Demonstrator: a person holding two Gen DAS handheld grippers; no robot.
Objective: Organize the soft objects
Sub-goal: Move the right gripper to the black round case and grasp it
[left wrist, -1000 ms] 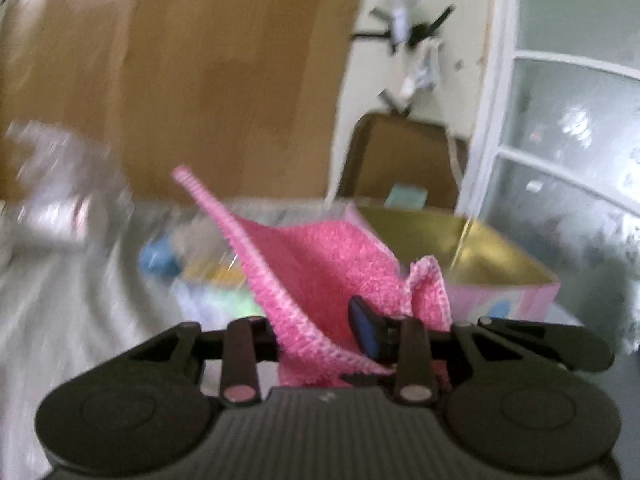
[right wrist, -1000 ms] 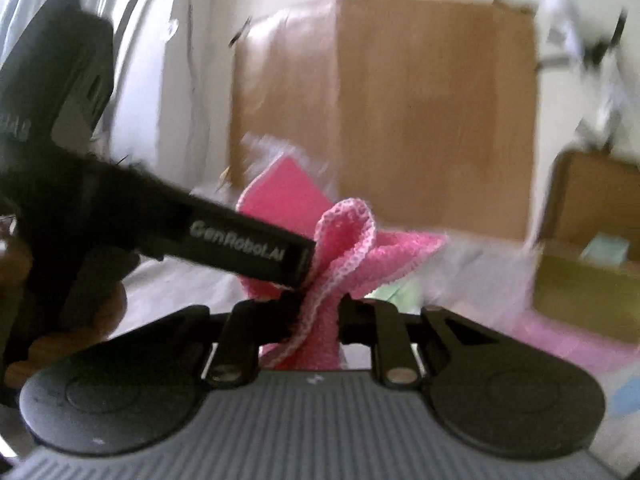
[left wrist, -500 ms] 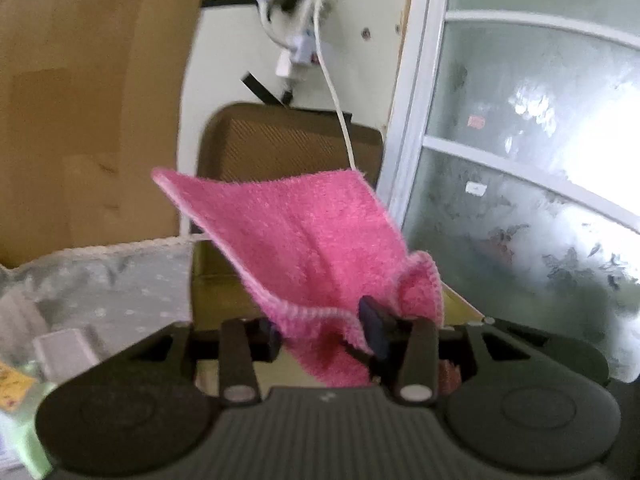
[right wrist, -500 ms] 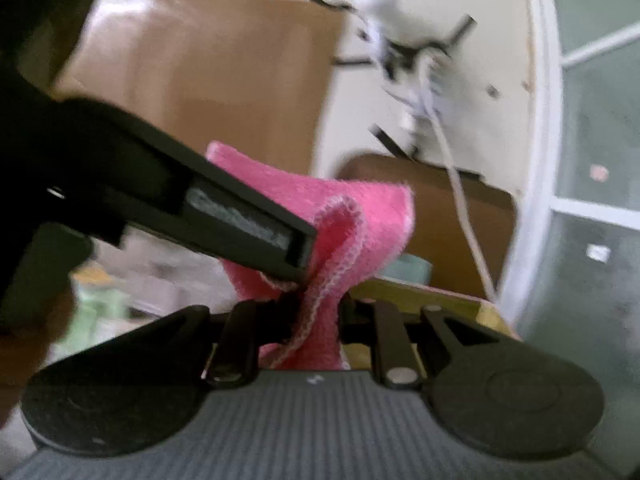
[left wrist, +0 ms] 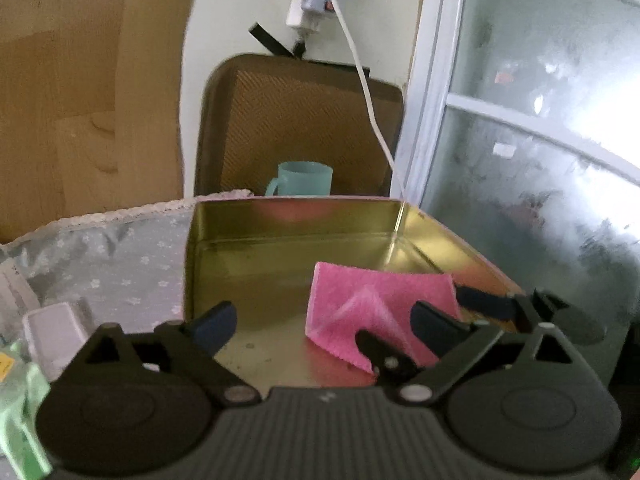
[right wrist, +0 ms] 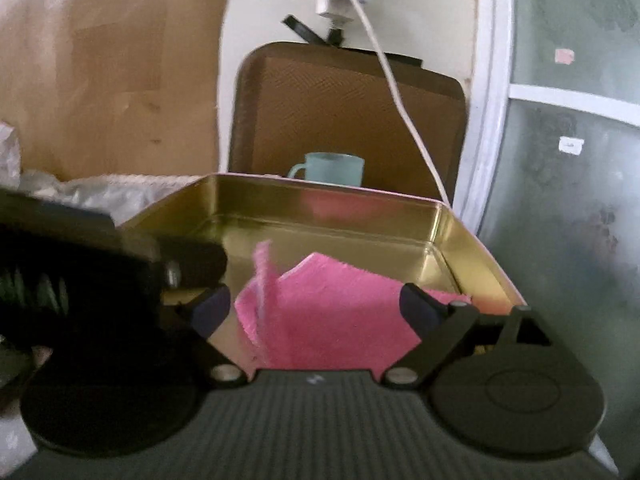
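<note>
The left black two-finger gripper, low in the left wrist frame, stands with its jaws spread wide and holding nothing above a square gold-coloured metal tin. A pink terry cloth lies folded on the tin's floor, right of centre. In the right wrist view the right black gripper is likewise spread apart, the cloth lying between its fingers in the tin. A pale teal plastic mug stands behind the tin, centre frame.
</note>
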